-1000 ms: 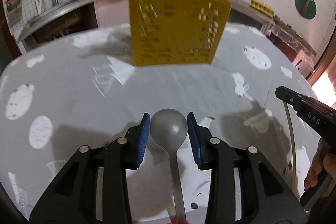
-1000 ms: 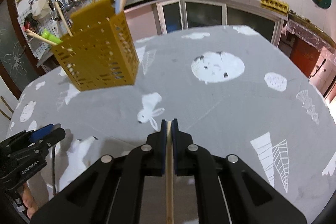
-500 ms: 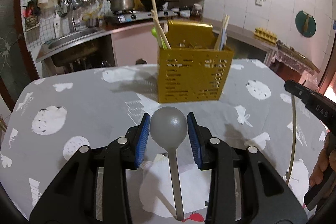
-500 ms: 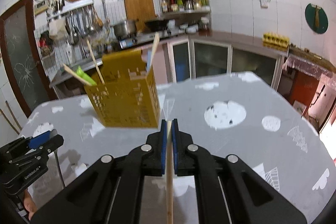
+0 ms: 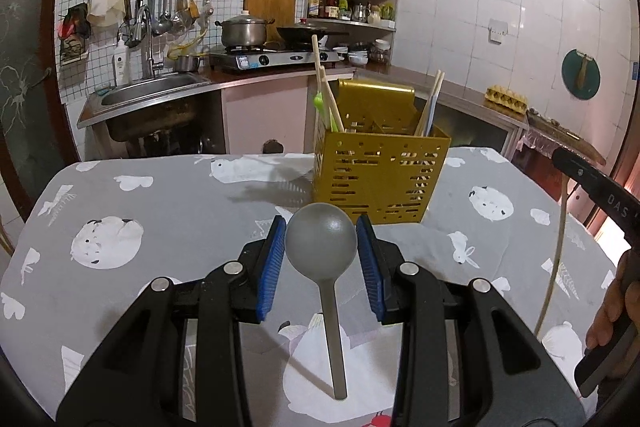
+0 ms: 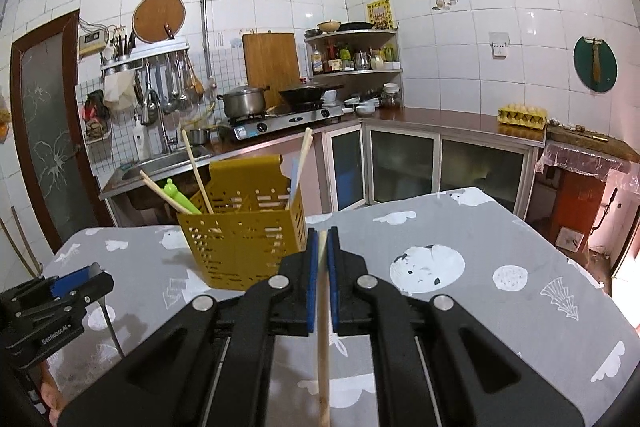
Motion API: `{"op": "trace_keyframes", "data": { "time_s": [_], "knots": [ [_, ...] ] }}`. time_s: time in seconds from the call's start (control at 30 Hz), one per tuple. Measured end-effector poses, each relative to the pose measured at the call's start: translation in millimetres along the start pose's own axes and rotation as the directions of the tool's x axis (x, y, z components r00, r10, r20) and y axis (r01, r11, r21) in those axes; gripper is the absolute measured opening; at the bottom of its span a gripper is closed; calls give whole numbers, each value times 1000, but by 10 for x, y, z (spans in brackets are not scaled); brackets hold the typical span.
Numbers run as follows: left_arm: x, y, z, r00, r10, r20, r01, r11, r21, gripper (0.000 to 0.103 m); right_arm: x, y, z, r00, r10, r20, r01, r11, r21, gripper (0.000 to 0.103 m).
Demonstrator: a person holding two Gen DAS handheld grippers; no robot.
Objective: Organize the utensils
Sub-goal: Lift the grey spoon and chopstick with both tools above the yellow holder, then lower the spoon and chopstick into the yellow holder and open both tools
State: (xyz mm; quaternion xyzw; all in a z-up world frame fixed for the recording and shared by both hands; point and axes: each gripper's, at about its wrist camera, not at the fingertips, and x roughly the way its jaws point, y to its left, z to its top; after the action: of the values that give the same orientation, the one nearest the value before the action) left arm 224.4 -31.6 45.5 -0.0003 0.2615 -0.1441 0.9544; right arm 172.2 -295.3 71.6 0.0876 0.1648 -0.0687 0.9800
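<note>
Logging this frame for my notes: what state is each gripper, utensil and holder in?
Left gripper: shut on grey metal spoon, held off the table.
Right gripper: shut on wooden chopstick.
Yellow perforated utensil holder: upright on the table, chopsticks inside.

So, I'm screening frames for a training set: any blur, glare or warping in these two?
Left wrist view: sharp; spoon and yellow holder crisp, fisheye bends the wall tiles. Right wrist view: also sharp, small glare spots on the tiles, dark corners around the lens circle.
</note>
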Motion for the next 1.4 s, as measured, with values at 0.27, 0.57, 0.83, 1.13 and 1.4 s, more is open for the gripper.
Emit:
{"op": "trace_keyframes", "data": {
  "time_s": [0.27, 0.57, 0.83, 1.13, 1.4],
  "knots": [
    [-114, -22, 146, 998, -9, 60, 7, 1000, 18, 35, -2, 52, 148, 998, -1, 55, 1, 1000, -7, 5],
    [-165, -47, 552, 992, -48, 119, 47, 999, 4, 35, 64, 116, 492, 994, 8, 112, -8, 1000, 1, 5],
    [-193, -177, 1247, 971, -54, 232, 52, 999, 14, 35, 121, 257, 1081, 981, 25, 190, -22, 1000, -17, 5],
    [187, -337, 1828, 954, -24, 298, 12, 999, 43, 35, 286, 464, 1654, 966, 54, 252, -46, 998, -35, 5],
    [881, -340, 1841, 965, -20, 261, 6, 999, 53, 35, 763, 552, 1607, 979, 58, 195, -49, 997, -53, 5]
  ]
}}
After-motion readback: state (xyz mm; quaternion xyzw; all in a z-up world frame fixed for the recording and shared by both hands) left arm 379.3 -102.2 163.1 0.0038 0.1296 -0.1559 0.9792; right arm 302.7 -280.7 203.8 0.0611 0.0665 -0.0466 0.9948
